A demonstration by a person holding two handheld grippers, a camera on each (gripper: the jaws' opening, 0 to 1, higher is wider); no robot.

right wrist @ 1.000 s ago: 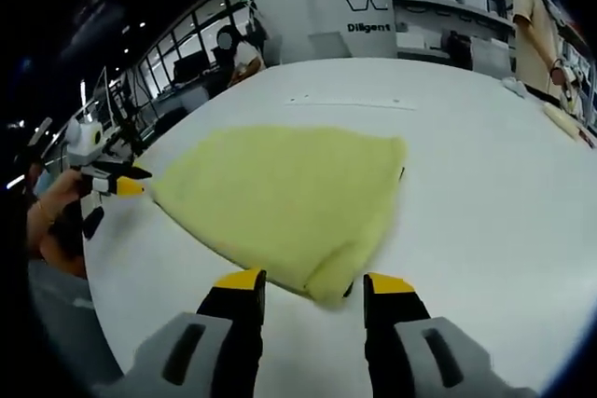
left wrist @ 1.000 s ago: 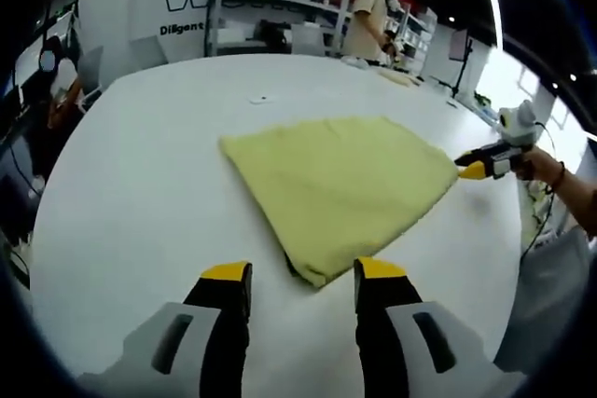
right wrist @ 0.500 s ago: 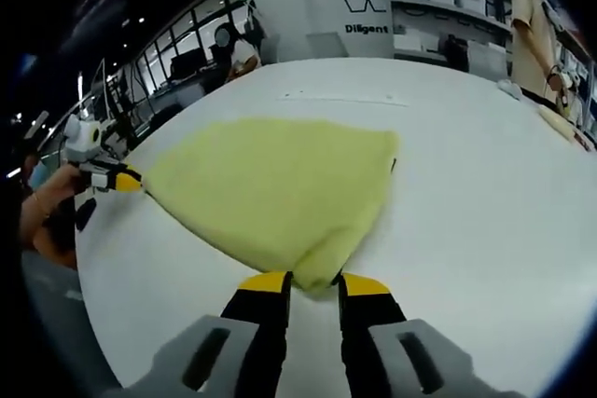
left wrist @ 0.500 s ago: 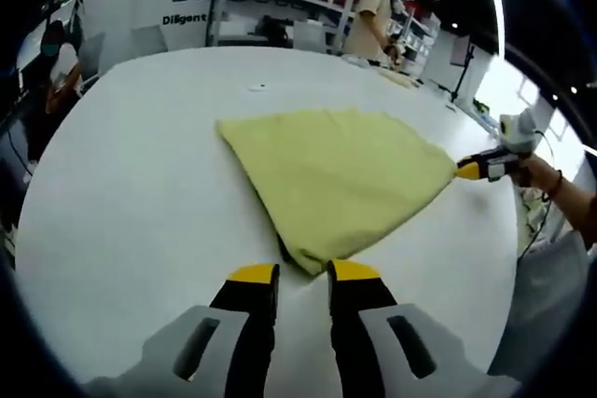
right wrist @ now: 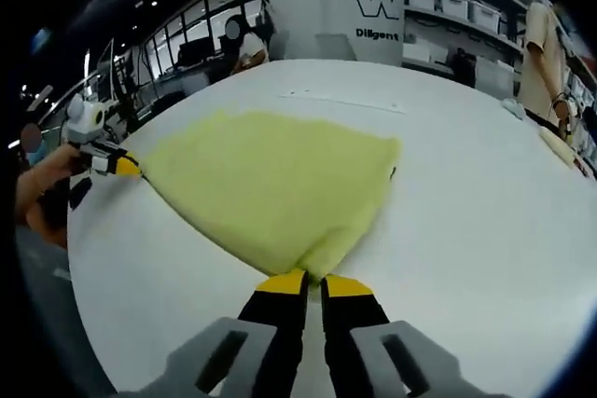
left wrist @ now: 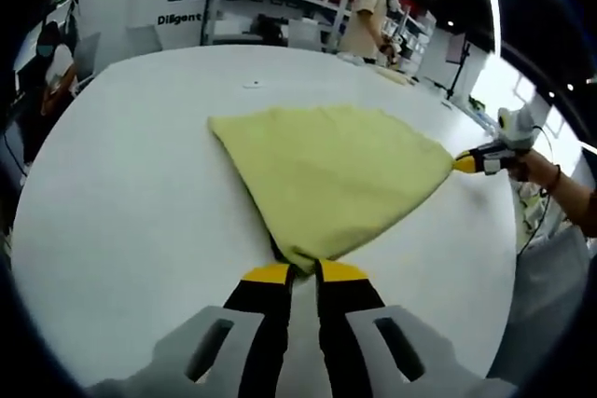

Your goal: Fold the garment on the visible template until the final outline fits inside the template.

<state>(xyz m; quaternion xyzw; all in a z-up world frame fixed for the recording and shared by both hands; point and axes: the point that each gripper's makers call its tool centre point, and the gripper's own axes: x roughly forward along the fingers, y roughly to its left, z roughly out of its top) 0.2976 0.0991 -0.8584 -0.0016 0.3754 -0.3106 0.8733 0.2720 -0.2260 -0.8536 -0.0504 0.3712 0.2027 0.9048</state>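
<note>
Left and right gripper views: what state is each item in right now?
Yellow garment: folded, lying flat on the table, pinched at two corners.
Left tongs: shut on a garment corner.
Right tongs: shut on another garment corner.
White table: bare around the garment; no template outline that I can make out.

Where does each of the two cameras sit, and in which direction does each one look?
Left gripper view: rides on the left tongs, looks along them across the white table at the yellow garment, whose near corner they pinch; the person's hand with the right tongs shows at the garment's far corner.
Right gripper view: rides on the right tongs, looks along them at the same garment; the left tongs and a hand show at the far corner.
Shared: garment, table, both tongs.
</note>
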